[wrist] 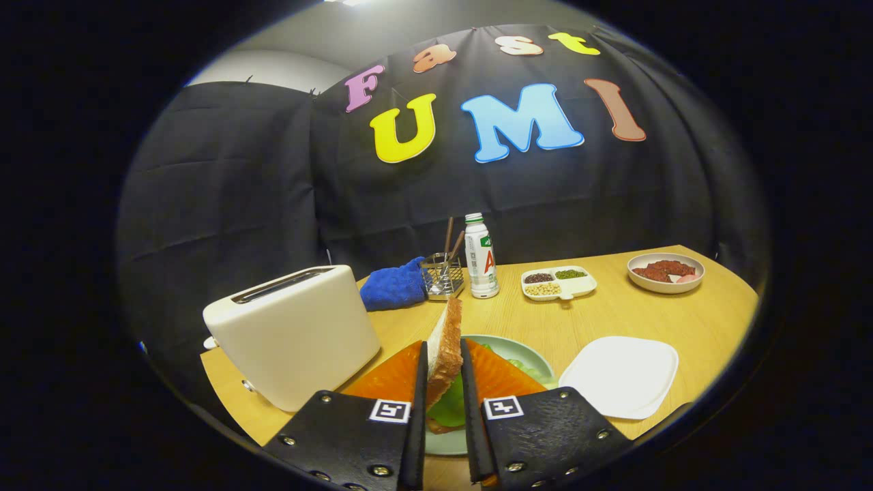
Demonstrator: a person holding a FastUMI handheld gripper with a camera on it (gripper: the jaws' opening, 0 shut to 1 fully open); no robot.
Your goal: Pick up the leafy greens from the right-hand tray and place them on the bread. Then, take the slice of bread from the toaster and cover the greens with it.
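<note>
Bread slice (447, 351) upright (edge-on) above greens (450, 409) on plate (508, 348)

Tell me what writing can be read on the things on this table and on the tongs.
Bottle: its label print is too small and blurred to read.
Tongs, shut on the slice of bread: square black-and-white markers, a pattern with no words.
Toaster: no text.
White tray: no text.

Plate (508, 346) mostly behind gripper (443, 402)
</note>
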